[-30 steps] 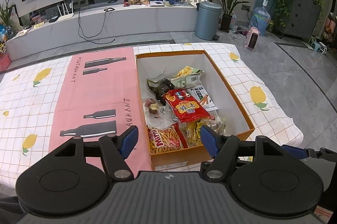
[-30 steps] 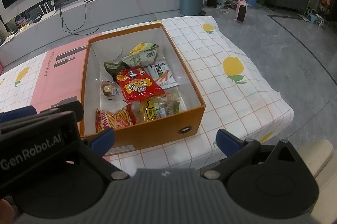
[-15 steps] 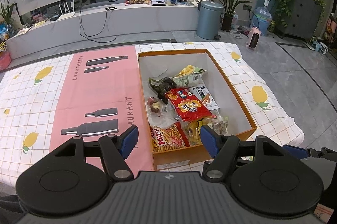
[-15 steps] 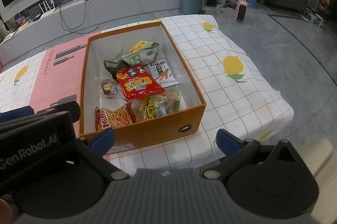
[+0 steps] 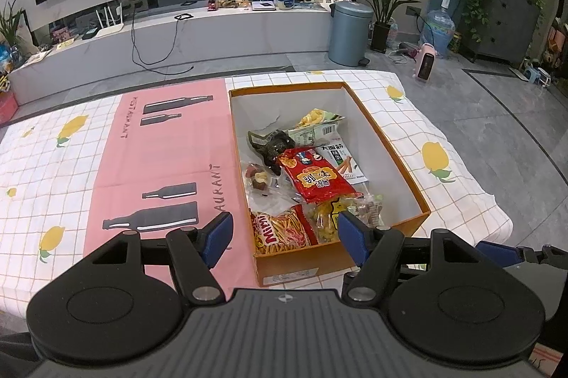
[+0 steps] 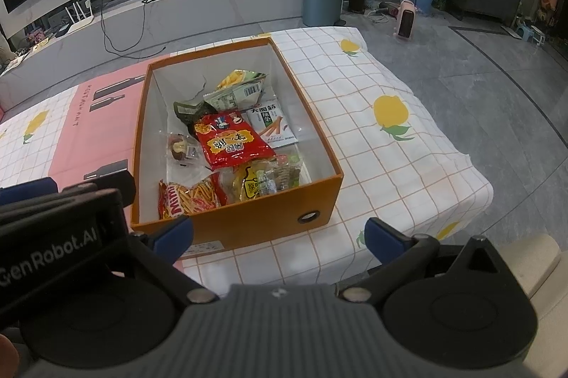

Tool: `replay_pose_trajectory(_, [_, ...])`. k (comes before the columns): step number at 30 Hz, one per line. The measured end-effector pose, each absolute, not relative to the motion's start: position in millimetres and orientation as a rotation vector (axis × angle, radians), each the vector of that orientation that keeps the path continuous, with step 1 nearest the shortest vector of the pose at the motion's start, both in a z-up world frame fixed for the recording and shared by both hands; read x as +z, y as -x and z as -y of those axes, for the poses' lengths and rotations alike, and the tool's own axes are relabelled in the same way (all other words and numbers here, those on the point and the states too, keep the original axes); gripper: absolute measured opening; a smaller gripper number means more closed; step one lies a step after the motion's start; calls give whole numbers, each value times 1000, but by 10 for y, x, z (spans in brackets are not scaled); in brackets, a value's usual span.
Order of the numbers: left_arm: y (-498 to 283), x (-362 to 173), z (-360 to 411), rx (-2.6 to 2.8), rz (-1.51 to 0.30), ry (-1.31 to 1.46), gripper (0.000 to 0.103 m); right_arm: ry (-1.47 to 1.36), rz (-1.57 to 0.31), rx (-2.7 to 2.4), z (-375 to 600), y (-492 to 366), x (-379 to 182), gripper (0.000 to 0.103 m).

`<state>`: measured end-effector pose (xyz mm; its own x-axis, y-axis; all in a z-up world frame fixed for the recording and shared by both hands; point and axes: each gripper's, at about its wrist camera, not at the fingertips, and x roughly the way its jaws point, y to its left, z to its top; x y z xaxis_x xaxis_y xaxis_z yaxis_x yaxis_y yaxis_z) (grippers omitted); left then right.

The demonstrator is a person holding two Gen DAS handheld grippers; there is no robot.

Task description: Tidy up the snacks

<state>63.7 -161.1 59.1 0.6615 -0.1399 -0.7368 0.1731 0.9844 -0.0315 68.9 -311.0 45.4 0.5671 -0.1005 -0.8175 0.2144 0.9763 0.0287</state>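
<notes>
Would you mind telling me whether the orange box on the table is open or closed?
Open. The orange box has no lid on it, and the snack packets, such as the red packet, show from above.

Seen from the left claw, orange box slightly farther ahead and a touch to the right than a second ago; more of its near front wall showing between the fingers. From the right claw, a little more checked cloth between box and fingers. Packets inside unmoved.
</notes>
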Motion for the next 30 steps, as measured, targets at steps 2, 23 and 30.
replay_pose_trajectory(2, [-621, 594, 1629, -172, -826, -49, 79, -134, -952, -184, 3112, -689, 453, 100])
replay_pose_trajectory(23, [-629, 594, 1581, -196, -843, -32, 80, -129, -957, -173, 3074, -678, 454, 100])
replay_pose_trajectory(30, [-632, 587, 1576, -204, -849, -26, 80, -133, -960, -175, 3090, -672, 439, 100])
